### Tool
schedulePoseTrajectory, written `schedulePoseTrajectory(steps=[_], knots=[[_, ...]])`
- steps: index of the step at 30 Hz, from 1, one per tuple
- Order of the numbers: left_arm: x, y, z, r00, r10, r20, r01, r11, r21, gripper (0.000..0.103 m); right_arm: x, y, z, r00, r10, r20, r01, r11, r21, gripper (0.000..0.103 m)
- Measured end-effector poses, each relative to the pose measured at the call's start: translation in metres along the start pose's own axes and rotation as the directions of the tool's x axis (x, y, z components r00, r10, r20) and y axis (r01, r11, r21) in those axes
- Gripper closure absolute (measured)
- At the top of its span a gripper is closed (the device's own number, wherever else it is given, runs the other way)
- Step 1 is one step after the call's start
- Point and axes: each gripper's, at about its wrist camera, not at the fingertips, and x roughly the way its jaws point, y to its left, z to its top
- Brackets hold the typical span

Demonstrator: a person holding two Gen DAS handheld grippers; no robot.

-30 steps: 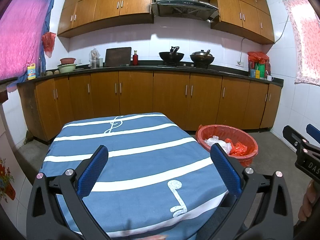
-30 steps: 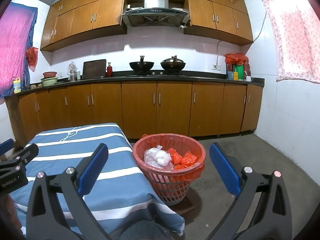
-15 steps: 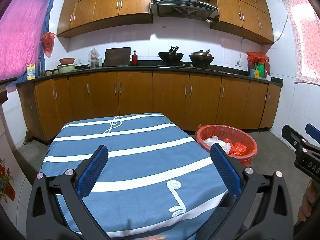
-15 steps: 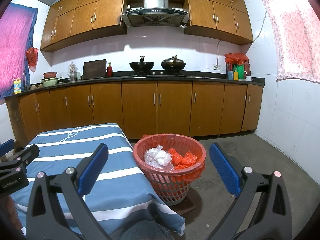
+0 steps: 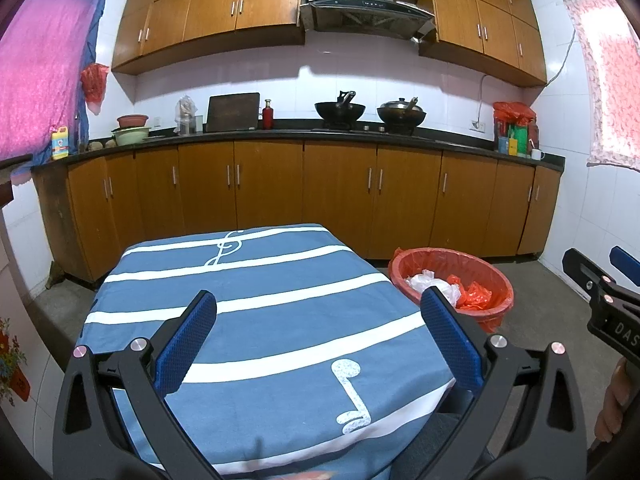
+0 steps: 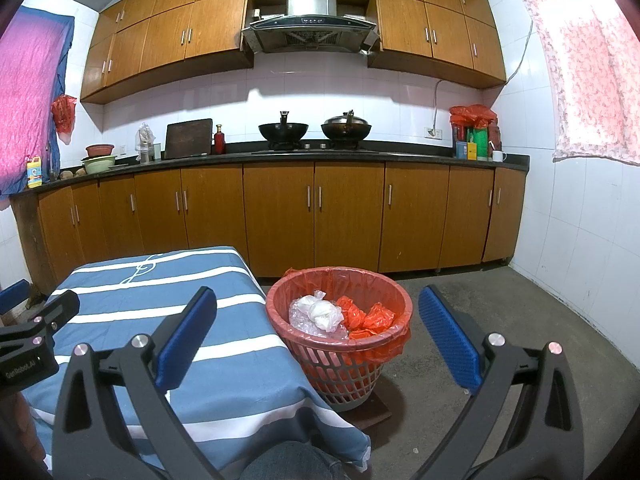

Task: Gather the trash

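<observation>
Both grippers, left [image 5: 316, 336] and right [image 6: 316, 336], fingers wide apart, empty. Trash [image 6: 340, 316] in bin [image 6: 340, 360] beside bench [image 5: 256, 320]. Risk: right sweep nudges bin, tips it.

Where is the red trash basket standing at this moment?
The red trash basket stands on the floor just right of the striped table, in front of the lower cabinets, centred in the right wrist view.
</observation>
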Motion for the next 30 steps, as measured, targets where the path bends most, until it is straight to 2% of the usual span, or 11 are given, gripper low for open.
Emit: schedulePoseTrajectory(steps=[30], knots=[[-0.0027, -0.0031, -0.0038, 1.0, 0.004, 0.006, -0.005, 1.0, 0.011, 0.002, -0.0002, -0.0002, 0.0004, 1.0, 0.0, -0.003, 0.0, 1.0, 0.002, 0.004]])
